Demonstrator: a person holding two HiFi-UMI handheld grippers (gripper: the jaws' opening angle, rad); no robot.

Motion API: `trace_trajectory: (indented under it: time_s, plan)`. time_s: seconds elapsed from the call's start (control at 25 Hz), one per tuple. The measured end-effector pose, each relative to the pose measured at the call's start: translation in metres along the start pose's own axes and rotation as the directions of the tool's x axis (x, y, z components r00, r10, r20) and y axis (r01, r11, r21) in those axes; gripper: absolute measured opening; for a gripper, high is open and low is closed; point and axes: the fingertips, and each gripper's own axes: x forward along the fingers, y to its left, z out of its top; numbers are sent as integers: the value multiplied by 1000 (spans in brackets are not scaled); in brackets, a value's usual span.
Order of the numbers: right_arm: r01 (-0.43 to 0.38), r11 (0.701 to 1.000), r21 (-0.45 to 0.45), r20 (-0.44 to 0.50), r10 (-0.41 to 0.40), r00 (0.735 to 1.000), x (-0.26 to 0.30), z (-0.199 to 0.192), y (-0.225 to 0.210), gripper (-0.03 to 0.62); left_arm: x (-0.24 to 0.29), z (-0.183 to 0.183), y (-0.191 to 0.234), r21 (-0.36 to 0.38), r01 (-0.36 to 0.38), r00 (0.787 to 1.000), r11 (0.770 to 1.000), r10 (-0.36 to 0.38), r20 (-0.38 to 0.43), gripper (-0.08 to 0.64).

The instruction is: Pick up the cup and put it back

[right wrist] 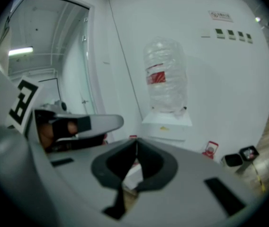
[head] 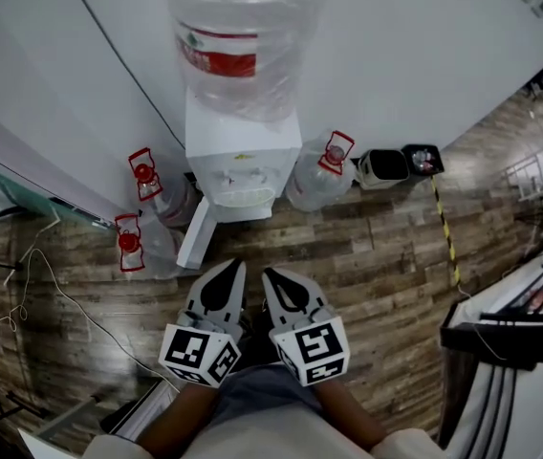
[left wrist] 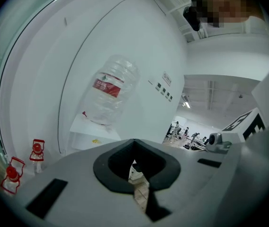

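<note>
While you are holding both tools side by side above the wooden floor (head: 377,256), the left tool (head: 237,268) is showing its jaws pressed together with nothing between them. The right tool (head: 268,275) is likewise closed and empty. Both are pointing toward the white water dispenser (head: 243,146) standing against the wall (head: 405,55), with its big bottle (head: 238,36) sitting upright on top. Spare bottles (head: 317,178) with red caps are standing at either side of it. No view is showing the cup, so I cannot tell its place or its long axis.
</note>
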Motion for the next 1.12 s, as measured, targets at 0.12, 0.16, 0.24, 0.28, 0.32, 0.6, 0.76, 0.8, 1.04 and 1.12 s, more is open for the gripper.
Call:
trace_trajectory:
  time_s: [0.12,0.16,0.24,0.28,0.32,0.6,0.76,0.8,1.04,1.12]
  plan:
    - [-20,1000,-11,3,20,1000,7,4,-5,23,10,6,3,15,-15,1000,1000,15,13,8]
    - [-25,1000,-15,7,25,1000,12,6,-10,23,16,6,5,22,-21,1000,1000,20,15,8]
    - [-38,999,-22,16,38,999,21,6,-19,23,30,2,8,33,-31,999,999,30,10,8]
    - [-46,999,-27,18,47,999,25,4,-24,23,36,-3,9,37,-33,999,999,33,6,8]
    - [-55,998,-33,19,56,998,30,1,-28,23,43,-9,10,40,-34,999,999,34,1,8]
    - [-94,993,-70,-3,94,996,80,-37,-64,23,90,-61,44,41,-49,998,998,50,-29,8]
    - [-81,995,-60,-3,81,997,114,-69,-86,23,110,-95,74,50,-47,998,998,49,-37,8]
    - [-78,995,-57,-2,78,997,123,-79,-91,23,115,-105,83,56,-44,998,997,47,-40,8]
    - [-84,994,-66,-3,84,996,176,-139,-104,23,133,-170,136,85,-33,997,996,39,-71,8]
    - [-93,993,-69,5,93,996,189,-157,-106,23,135,-189,150,88,-35,997,995,41,-69,8]
